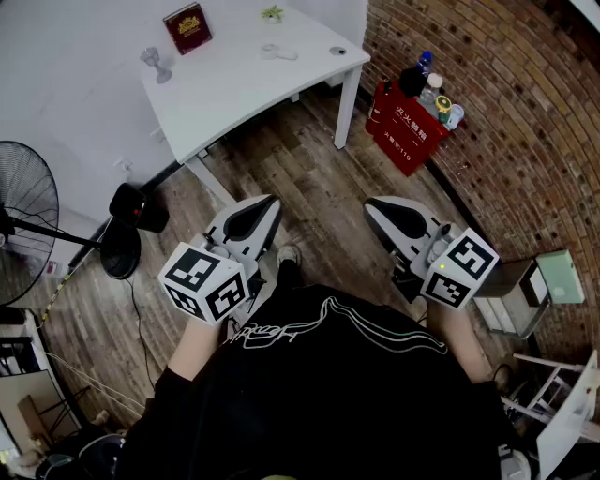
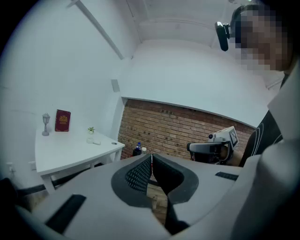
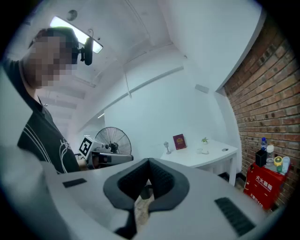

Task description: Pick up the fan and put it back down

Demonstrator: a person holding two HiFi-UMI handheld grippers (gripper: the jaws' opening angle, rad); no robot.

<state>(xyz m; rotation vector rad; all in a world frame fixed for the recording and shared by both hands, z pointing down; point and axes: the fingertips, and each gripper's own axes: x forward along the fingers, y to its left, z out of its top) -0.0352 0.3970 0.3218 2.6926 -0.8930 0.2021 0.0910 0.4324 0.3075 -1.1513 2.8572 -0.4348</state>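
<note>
Standing over a bare stretch of wooden floor (image 1: 309, 159), the person holds both tongs out in front of the body, well apart from each other. The left tongs (image 1: 266, 204) are pressed together at the tips with nothing between them. The right tongs (image 1: 376, 205) are likewise closed and empty. The fan (image 1: 22, 234) stands on the floor at the far left edge of the head view, well away from the left tongs, its round base (image 1: 120, 255) near the white wall. Ahead, the white counter (image 1: 234, 89) carries a red book (image 1: 187, 27) and small ornaments. To the right, a red box (image 1: 403, 131) with bottles sits against the brick wall (image 1: 506, 112).
</note>
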